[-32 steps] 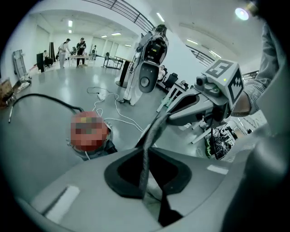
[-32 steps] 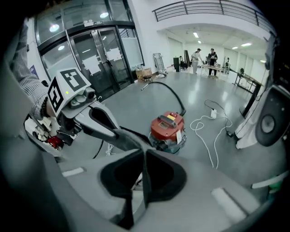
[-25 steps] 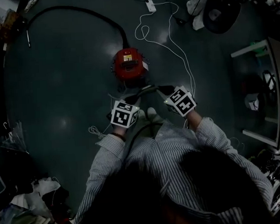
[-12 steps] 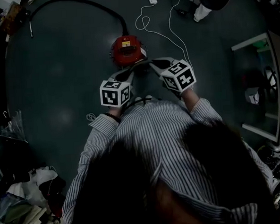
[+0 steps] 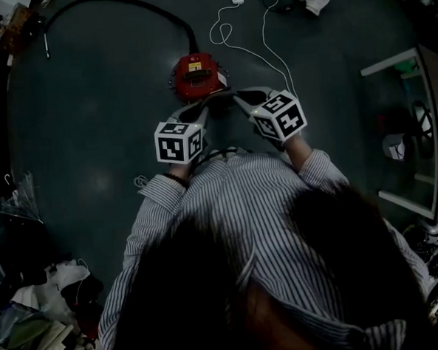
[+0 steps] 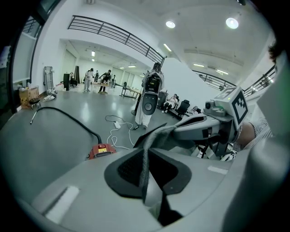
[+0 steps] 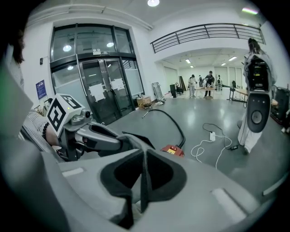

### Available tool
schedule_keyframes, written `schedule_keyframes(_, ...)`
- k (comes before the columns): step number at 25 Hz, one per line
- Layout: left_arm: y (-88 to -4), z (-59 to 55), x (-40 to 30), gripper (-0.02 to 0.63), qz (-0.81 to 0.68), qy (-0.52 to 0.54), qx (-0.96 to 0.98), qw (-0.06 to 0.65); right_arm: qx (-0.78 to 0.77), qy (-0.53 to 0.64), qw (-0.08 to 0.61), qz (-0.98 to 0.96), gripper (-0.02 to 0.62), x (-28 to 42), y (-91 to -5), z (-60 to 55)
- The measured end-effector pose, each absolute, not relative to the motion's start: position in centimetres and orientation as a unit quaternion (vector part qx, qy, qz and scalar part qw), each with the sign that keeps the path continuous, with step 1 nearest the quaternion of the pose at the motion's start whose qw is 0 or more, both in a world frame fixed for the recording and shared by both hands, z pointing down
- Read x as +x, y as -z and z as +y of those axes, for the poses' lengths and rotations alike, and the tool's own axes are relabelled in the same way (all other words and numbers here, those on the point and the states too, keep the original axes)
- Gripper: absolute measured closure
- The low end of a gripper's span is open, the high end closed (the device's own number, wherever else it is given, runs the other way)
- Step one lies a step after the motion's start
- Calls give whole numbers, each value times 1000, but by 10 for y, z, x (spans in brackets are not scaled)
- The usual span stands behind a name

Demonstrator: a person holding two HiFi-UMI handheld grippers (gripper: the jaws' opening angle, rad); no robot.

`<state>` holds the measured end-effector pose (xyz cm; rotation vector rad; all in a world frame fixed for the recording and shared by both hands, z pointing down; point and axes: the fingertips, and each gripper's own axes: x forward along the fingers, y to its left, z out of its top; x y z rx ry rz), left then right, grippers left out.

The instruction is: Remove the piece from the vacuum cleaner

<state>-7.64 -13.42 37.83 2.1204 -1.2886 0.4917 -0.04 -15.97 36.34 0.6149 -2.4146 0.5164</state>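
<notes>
Above the dark floor [image 5: 89, 104], just in front of the person's striped shirt, the left gripper [image 6: 145, 158] and right gripper [image 7: 144, 176] face each other tip to tip. Each is clenched on one end of the same thin, flat, dark piece [image 5: 220, 97], which spans the short gap between them. In both gripper views it shows edge-on, pinched between the pads. The red vacuum cleaner [image 5: 197, 76] sits on the floor just beyond the grippers, apart from the piece. Its black hose [image 5: 131, 4] curves off to the upper left, and a white cable [image 5: 269, 49] loops beside it. The head view is dim, so the piece's shape is hard to make out there. A shelf unit [image 5: 412, 129] is cut off at the right edge.
</notes>
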Motion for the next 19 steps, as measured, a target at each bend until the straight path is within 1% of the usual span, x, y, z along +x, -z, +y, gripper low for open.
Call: schedule_keyframes(19, -384, -136, -80, 571, -485, -185, 800, 299, 229, -197, 302, -904, 571, -2, -372, -156)
